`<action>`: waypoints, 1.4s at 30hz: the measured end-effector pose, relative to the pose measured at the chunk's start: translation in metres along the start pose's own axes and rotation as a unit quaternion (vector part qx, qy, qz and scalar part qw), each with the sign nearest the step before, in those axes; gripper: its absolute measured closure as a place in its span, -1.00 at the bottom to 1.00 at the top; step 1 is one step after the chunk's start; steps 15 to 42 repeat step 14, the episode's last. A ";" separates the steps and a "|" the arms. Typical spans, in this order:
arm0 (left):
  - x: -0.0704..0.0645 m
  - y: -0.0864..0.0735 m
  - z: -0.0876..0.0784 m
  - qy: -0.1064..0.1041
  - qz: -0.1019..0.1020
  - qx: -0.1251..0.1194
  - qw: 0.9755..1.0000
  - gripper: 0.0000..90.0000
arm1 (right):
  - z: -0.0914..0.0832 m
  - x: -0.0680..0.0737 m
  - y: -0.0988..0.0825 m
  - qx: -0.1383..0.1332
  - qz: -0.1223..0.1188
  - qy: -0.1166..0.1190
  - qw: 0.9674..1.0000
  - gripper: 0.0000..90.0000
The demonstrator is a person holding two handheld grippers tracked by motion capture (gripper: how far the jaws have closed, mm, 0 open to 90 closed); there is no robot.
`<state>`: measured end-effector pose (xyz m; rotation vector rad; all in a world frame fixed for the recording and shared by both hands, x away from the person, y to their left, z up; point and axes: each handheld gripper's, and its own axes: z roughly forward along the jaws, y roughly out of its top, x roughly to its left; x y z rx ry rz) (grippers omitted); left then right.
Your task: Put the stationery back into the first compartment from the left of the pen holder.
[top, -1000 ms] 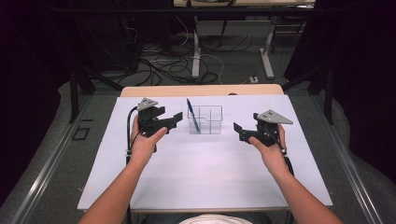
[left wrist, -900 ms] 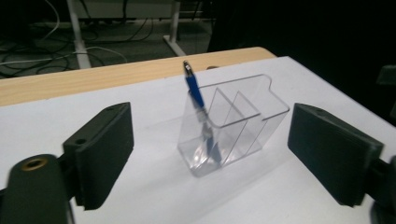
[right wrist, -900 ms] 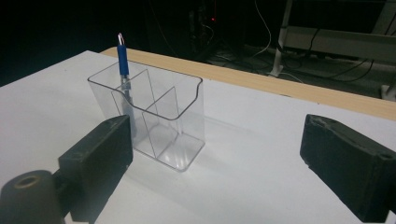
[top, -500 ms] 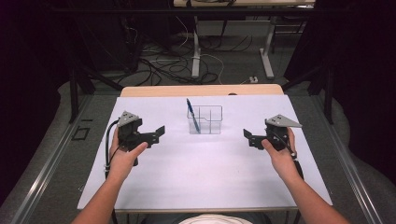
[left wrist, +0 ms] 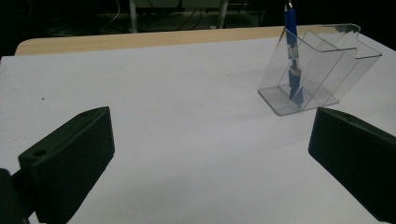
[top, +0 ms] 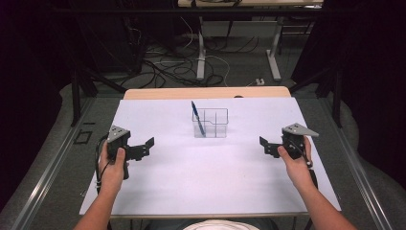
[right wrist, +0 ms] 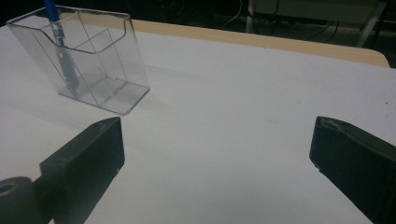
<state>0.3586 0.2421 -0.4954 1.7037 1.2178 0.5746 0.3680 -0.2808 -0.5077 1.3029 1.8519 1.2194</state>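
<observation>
Left gripper (top: 143, 147): jaws apart, empty, held low at the near left of the table (top: 201, 182).
Right gripper (top: 267, 145): jaws apart, empty, near right.
Clear holder (top: 210, 123): centre, farther back, well apart from both.
Blue pen (top: 197, 117): leaning in the holder's left compartment, seemingly stowed.

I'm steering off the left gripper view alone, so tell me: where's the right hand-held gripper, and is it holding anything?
Observer: The right hand-held gripper is over the table's right side, apart from the clear holder, jaws open with nothing between them.
Operator: And mine, relative to the holder?
Observer: The left hand-held gripper is to the person's left of the holder and nearer the person, not touching it.
Operator: Seen from the person's side, which end holds the pen?
Observer: The blue pen stands in the holder's left end, its top tilted leftward.
</observation>
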 end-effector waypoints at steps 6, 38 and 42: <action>0.007 -0.009 0.002 0.006 0.000 0.004 1.000 -0.99 | 0.000 -0.008 -0.010 0.013 0.013 -0.009 1.000 -0.94; 0.013 -0.013 0.004 0.008 -0.014 0.016 1.000 -0.99 | 0.003 -0.016 -0.016 0.026 0.026 -0.028 0.999 -1.00; 0.013 -0.013 0.004 0.008 -0.014 0.016 1.000 -0.99 | 0.003 -0.016 -0.016 0.026 0.026 -0.028 0.999 -1.00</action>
